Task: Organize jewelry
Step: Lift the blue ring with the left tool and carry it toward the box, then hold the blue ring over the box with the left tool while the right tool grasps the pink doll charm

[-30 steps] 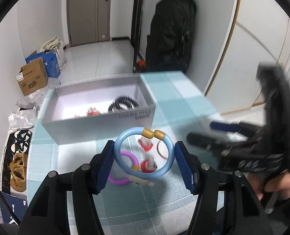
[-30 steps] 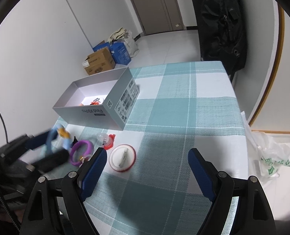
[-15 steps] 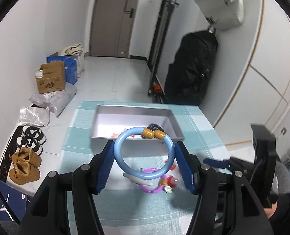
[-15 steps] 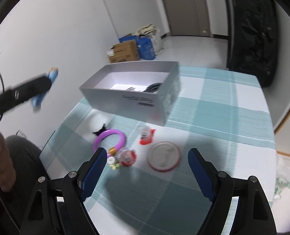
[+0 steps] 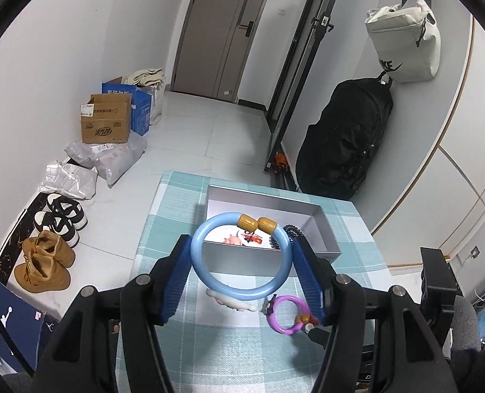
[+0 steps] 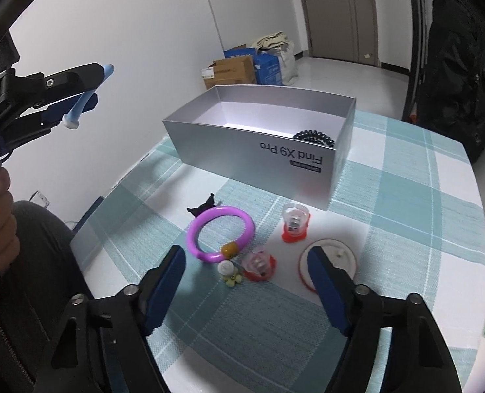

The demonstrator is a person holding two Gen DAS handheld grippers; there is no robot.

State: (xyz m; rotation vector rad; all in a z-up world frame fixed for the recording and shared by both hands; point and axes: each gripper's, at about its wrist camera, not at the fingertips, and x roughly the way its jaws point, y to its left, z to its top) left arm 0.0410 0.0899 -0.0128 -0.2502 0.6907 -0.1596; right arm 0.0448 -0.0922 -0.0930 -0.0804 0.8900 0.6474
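Left tongs (image 5: 240,262) hold the blue bangle (image 5: 209,275), pads pressed on both its sides, two amber beads at its top. In the left view it sits at frame centre, in the air in front of the box (image 5: 327,229). In the right view the same tongs show at the upper left, bangle seen edge-on.

Box: grey, open-topped, on the checked table (image 6: 406,196), upper middle of the right view. Inside I see a black beaded bracelet (image 6: 314,137) at the right end; the left view adds some small red and pink pieces (image 5: 242,238) on the white floor, too small for me to name.

Right tongs (image 6: 245,275) are empty and closing, low centre of the right view, with a small yellow-white charm (image 6: 230,271) and a red-based clear piece (image 6: 258,263) on the table between the pads; no contact.

Loose on the table ahead of them: purple bangle (image 6: 221,232) with an amber bead and a black figure at its far edge, a second red-based clear piece (image 6: 294,224) nearer the box, and a red-rimmed white disc (image 6: 344,257) just beside the right pad.
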